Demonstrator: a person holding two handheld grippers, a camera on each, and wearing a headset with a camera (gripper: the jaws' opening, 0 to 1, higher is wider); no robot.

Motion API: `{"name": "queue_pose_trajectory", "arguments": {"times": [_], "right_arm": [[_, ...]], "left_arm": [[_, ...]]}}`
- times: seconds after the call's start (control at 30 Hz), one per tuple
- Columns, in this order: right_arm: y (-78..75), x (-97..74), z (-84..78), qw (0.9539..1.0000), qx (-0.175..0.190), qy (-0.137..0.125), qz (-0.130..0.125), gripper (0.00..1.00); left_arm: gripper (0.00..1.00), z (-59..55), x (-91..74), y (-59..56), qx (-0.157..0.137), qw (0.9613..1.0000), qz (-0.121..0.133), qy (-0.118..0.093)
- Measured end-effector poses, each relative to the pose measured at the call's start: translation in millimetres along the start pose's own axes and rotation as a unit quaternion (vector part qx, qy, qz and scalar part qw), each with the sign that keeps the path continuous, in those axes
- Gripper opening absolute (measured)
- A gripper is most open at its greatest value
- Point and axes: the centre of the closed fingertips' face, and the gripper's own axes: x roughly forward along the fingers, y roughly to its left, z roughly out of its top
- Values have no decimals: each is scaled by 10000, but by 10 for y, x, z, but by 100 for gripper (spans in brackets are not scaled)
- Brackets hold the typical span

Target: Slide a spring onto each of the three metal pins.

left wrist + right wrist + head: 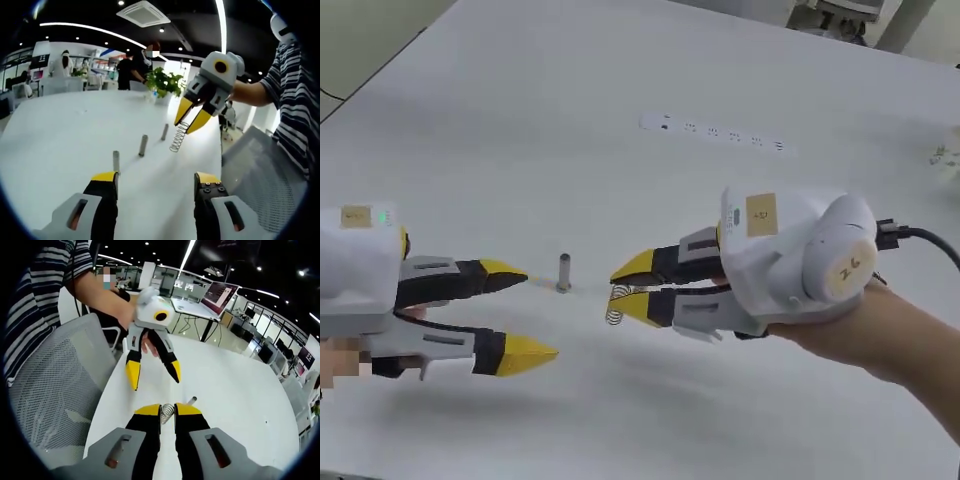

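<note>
A white surface [520, 150]: my right gripper [620, 288] pinches a spring [615, 308] dangling downward, just beside an upright metal pin [564, 272], which stands between it and my left gripper [535, 312], jaws spread wide.

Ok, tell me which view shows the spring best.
The left gripper view: the spring hangs full length, side-on, from the tips of the right gripper. The head view shows a few coils below the jaws; the right gripper view shows it end-on, pinched.
</note>
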Motion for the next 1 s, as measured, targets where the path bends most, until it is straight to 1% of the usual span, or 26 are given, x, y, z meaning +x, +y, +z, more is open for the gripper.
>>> {"name": "queue_pose_trajectory", "arguments": {"times": [0.07, 0.2, 0.27, 0.4, 0.5, 0.63, 0.7, 0.8, 0.9, 1.0], "right_arm": [[-11, 8, -11, 10000, 0, 16, -22, 7], [-19, 27, -29, 10000, -23, 61, -33, 7], [-21, 43, -32, 10000, -13, 60, -31, 7], [-33, 94, -39, 9999, -30, 85, -46, 7], [-43, 122, -33, 10000, -22, 83, -45, 7], [-69, 168, -34, 9999, -15, 95, -58, 7], [-81, 190, -34, 9999, -4, 108, -45, 7], [-95, 220, -28, 9999, -25, 137, -20, 7], [-126, 247, -23, 9998, -60, 162, -13, 7], [-173, 268, -14, 9998, -98, 179, -49, 7]], "left_arm": [[59, -25, -18, 16, -31, 10000, 56, 24], [63, -35, -53, 35, -110, 9998, 134, -20], [67, -40, -69, 54, -123, 9997, 209, -40], [77, -60, -100, 98, -211, 9992, 342, -71], [82, -82, -126, 122, -194, 9989, 417, -42], [87, -72, -164, 181, -248, 9981, 561, -115], [88, -63, -173, 188, -279, 9978, 591, -149], [90, -67, -179, 187, -277, 9976, 612, -147], [95, -77, -183, 199, -289, 9974, 648, -136], [97, -83, -196, 212, -336, 9970, 686, -155]]}}
